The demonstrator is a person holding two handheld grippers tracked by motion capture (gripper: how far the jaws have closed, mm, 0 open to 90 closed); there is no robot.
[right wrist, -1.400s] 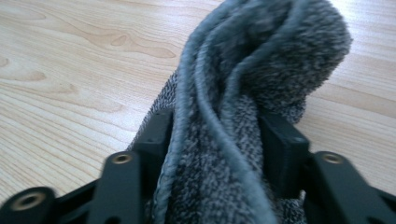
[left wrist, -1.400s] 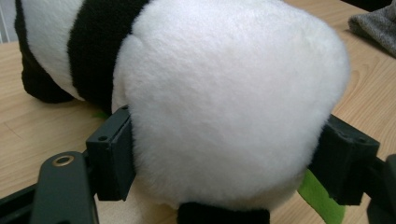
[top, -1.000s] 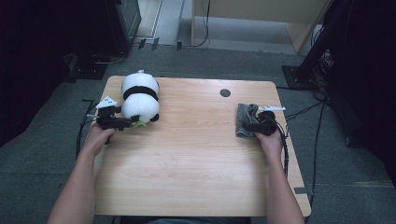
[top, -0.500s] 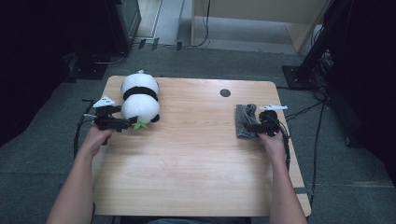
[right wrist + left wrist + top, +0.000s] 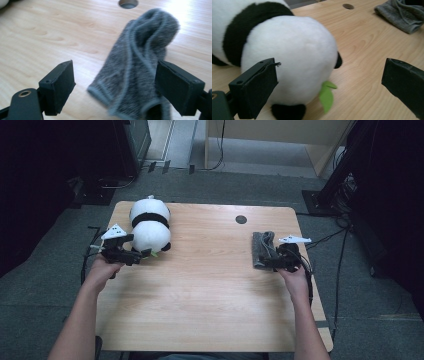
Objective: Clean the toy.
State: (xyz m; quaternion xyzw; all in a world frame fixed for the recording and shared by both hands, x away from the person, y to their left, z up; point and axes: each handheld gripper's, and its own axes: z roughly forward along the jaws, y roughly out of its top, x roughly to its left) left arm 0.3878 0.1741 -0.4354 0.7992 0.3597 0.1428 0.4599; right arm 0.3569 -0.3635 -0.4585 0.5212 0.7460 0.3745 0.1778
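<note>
One wooden table (image 5: 200, 310) (cable hole (image 5: 241, 219)), grey carpet (image 5: 365, 300) around.

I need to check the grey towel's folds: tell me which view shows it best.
The right gripper view: the grey towel lies close up between the open jaws, its folds and hemmed edge clear. The high view shows it small, by the right gripper. The left gripper view catches it at the far corner.

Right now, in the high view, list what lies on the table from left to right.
Left hand-held gripper → plush panda → round hole in the tabletop → folded grey towel → right hand-held gripper, its jaws open at the towel's near end.
</note>
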